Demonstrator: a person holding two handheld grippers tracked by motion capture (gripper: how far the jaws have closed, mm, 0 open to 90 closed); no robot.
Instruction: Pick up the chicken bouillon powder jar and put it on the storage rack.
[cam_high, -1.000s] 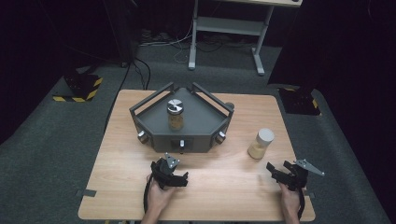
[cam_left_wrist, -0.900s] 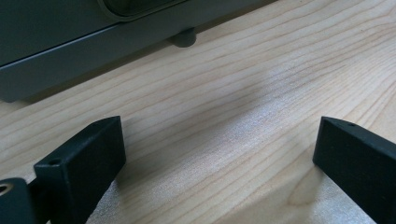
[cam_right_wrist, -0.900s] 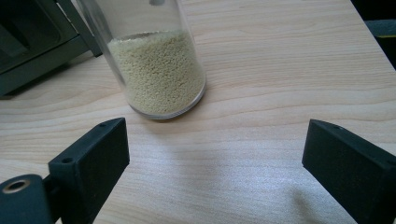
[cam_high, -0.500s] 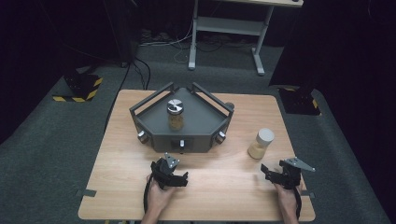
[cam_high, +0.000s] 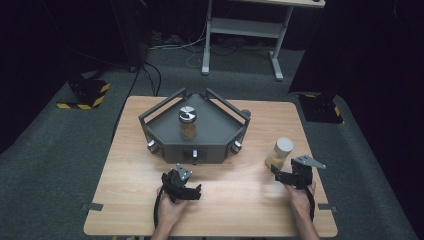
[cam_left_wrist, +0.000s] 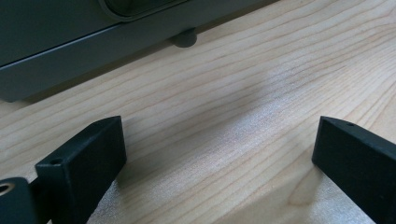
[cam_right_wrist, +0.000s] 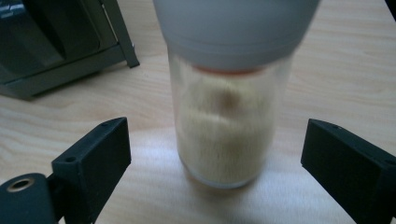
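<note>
High view: we see a jar (cam_high: 280, 152) with a pale grey lid and yellowish powdery fill standing upright on the right part of the wooden table (cam_high: 130, 190), just ahead of the right gripper (cam_high: 281, 175), which points at it with jaws spread, not touching. The left gripper (cam_high: 186, 189) sits near the front middle of the table, jaws apart, holding nothing, just in front of a dark grey angular tray (cam_high: 210, 132) with rails and knobs; a second jar (cam_high: 187, 122) with a shiny metal lid stands in that tray. Both hands come in from the bottom edge, forearms cut off. Floor is dark grey carpet, a yellow-black striped block (cam_high: 85, 95) to the left, a pale metal table frame (cam_high: 240, 30) at the back, cables near it; the rest of the room is too dark to make out. Left gripper view: we get two black jaws wide apart over bare light wood grain (cam_left_wrist: 233, 116), nothing between them; the tray's dark grey front wall (cam_left_wrist: 70, 51) and a small foot under it fill the top, cut off by the frame. Right gripper view: the jar (cam_right_wrist: 229, 126) stands between the spread jaws, clear of both, glass body full of pale yellow grainy stuff, an orange-red ring under the grey lid; it is blurred and the lid top is cut off. A corner of the tray (cam_right_wrist: 56, 46) shows upper left.
</note>
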